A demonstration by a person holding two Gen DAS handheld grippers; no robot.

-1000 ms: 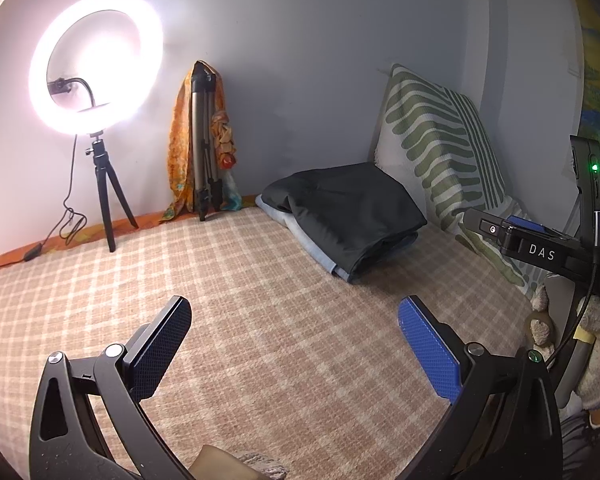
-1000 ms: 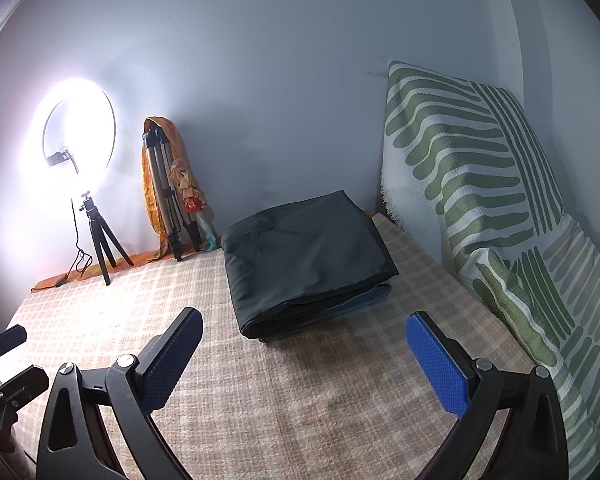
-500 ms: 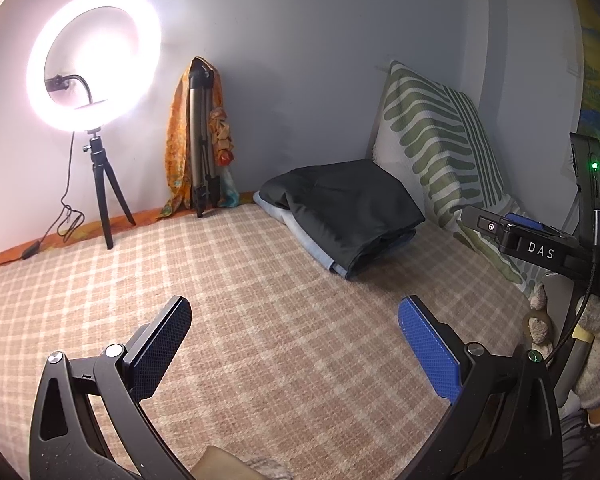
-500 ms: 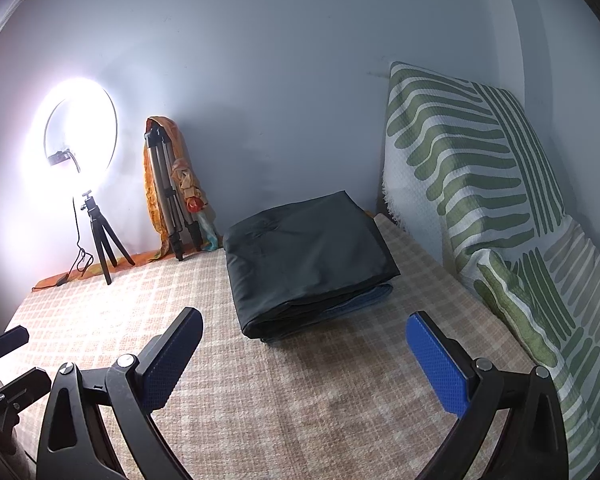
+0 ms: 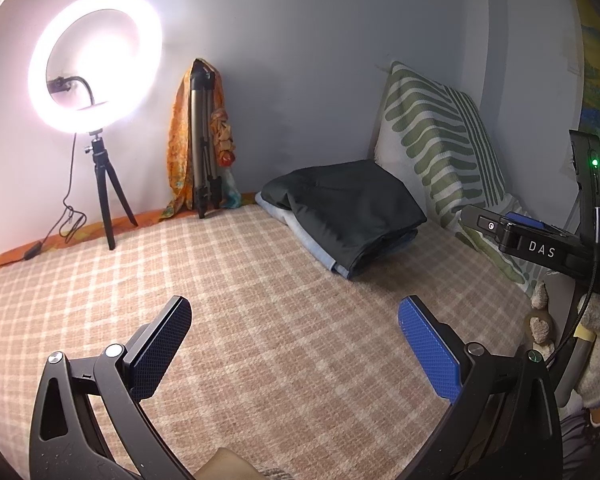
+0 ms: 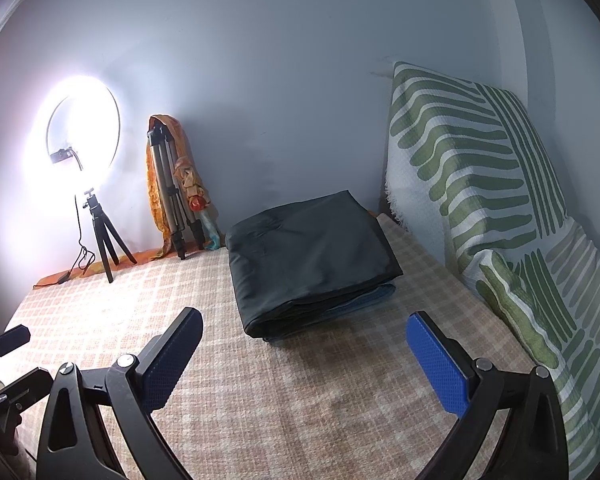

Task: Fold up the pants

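Far left I had the ring light (image 5: 94,62) lit on its small black tripod, standing at the wall end of the checked bedcover (image 5: 260,320), cable trailing down to the orange strip along the wall. Just right of it a folded silver tripod (image 5: 202,148) leaned on the wall with an orange scarf (image 5: 178,148) draped over it. My left gripper (image 5: 294,350) hung over bare bedcover, jaws spread wide, blue pads well apart, nothing between them. Further right lay the pants (image 5: 348,208), dark, already folded into a flat rectangular stack, sitting on top of a folded blue-grey garment (image 5: 300,232) whose edge stuck out underneath; the stack sat near the wall, just beside the green-striped cushion (image 5: 440,148). My right gripper (image 6: 304,354) was likewise wide open and empty, hovering short of the stack's near edge, not touching it. In the left view its black body marked DAS showed at the right edge, above a small plush toy (image 5: 540,312) by the cushion. Gloved hand (image 5: 598,356) visible far right.
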